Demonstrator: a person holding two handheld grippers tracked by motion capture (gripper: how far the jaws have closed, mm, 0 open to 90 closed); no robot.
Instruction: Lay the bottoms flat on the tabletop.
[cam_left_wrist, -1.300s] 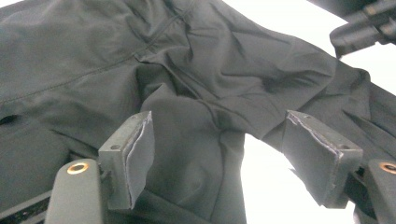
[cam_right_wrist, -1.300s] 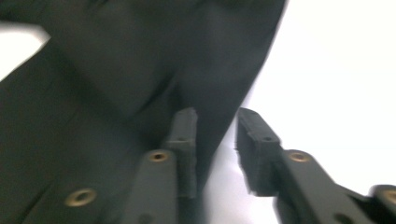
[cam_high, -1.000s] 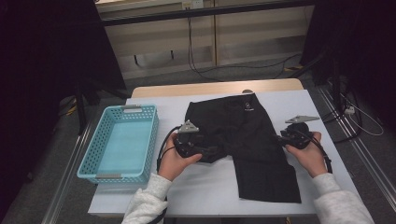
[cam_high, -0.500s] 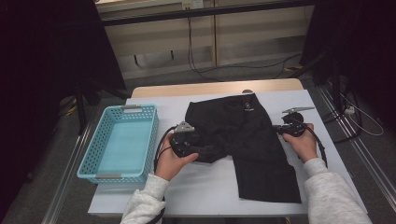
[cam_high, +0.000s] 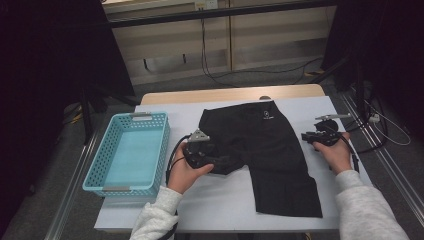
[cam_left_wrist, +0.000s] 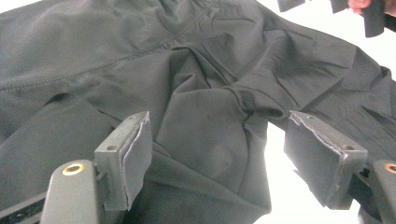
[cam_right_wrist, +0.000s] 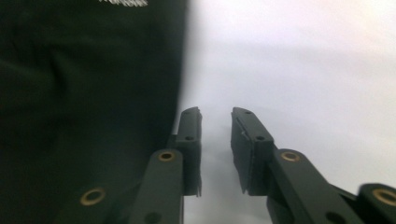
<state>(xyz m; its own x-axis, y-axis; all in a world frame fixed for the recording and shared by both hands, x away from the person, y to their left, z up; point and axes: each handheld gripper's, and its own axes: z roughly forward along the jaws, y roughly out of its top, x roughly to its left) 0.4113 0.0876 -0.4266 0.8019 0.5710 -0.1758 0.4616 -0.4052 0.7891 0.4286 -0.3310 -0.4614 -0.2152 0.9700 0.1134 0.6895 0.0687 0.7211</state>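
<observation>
Lying spread on the white table (cam_high: 220, 200), a pair of black shorts (cam_high: 265, 150) has its waistband toward the far edge, with a small white logo (cam_high: 266, 116) near the top, and one leg reaching toward the near edge. The other leg is bunched up at the garment's left side, where the left gripper (cam_high: 220, 161) sits in the person's left hand (cam_high: 182, 172). In the left gripper view its jaws stand wide apart, the crumpled fold of the shorts (cam_left_wrist: 210, 116) lying between them; the left pad (cam_left_wrist: 135, 158) rests against the cloth while the right pad (cam_left_wrist: 317, 154) hangs over a bare white strip of table, so nothing is pinched. The right gripper (cam_high: 306, 137), held in the right hand (cam_high: 336, 152), is just beside the right edge of the shorts near the waistband, over bare table. In the right gripper view its jaws have just been opening and now stand a narrow gap apart with only the white surface between them; the right gripper (cam_right_wrist: 215, 114) has the dark cloth (cam_right_wrist: 88, 93) just to its left, and whether the pad touches the hem is too blurred to tell. A light blue plastic basket (cam_high: 97, 172) stands at the left end of the table, apart from the shorts.
</observation>
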